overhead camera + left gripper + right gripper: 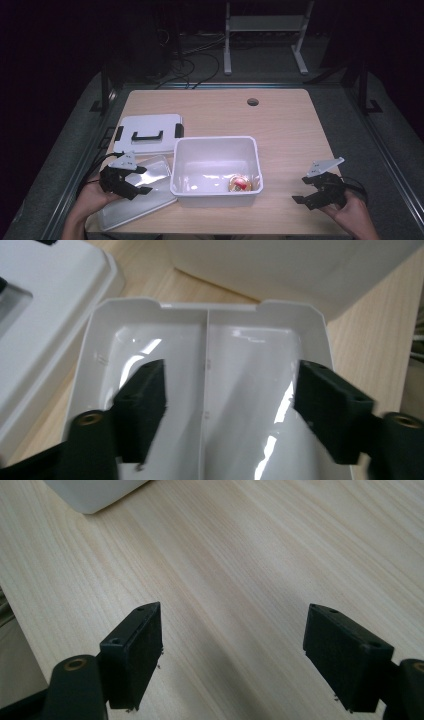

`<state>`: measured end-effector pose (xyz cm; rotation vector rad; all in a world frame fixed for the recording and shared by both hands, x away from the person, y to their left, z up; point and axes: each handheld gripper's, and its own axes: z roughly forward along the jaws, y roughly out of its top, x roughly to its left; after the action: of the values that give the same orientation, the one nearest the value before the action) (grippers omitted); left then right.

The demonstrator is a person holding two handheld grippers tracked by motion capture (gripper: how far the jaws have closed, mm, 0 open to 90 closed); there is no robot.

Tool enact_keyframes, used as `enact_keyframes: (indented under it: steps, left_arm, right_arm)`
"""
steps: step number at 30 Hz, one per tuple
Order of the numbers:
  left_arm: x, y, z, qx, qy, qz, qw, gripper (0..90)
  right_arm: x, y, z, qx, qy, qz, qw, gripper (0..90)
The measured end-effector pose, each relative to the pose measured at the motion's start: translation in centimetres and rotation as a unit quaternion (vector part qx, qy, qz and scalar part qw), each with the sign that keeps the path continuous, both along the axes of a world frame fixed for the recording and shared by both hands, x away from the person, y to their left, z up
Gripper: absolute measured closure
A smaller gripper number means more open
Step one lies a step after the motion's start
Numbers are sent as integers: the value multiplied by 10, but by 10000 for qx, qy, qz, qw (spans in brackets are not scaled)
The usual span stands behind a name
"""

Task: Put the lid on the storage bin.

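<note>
Left gripper [139, 181] poised over the shallow white two-compartment plastic tray [155, 197] at the near left corner of the pale wooden table [290, 130]; jaws apart, nothing between them; in the left gripper view the tray's centre divider [206, 390] runs up between the two fingers [142, 405], which stand above separate compartments. Right gripper [303, 189] above bare tabletop at the near right, jaws wide apart and empty. Deep white plastic tub [215, 145] between the grippers, holding a small red-and-gold object [240, 183]; white lid with black handle [148, 133] behind the tray.
</note>
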<state>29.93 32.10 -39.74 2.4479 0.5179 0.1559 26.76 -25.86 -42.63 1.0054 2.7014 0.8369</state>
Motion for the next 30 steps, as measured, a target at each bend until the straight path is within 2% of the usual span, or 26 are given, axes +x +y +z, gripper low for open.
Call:
enact_keyframes:
  steps: [5,13,18,22,26,27,30]
  left_arm:
    - [-3,12,-7,170,65,78,9998,436]
    - [-2,26,-19,522,198,221,9982,557]
    - [-1,27,-23,761,263,243,9965,641]
    - [0,26,-27,865,372,191,9954,698]
    - [1,23,-28,949,386,148,9946,762]
    - [1,22,-28,1002,369,131,9942,796]
    - [4,20,-28,1139,477,76,9923,851]
  right_arm:
    - [-4,2,-2,-4,-124,-63,9999,228]
    - [-7,3,-2,71,-181,-136,9997,226]
    - [-7,4,-2,55,-190,-136,9997,225]
    - [-7,4,-2,59,-193,-134,9997,225]
    - [-7,4,-3,64,-196,-114,9997,224]
    - [-7,5,-3,57,-190,-109,9997,220]
    - [-7,4,-3,34,-195,-112,9997,218]
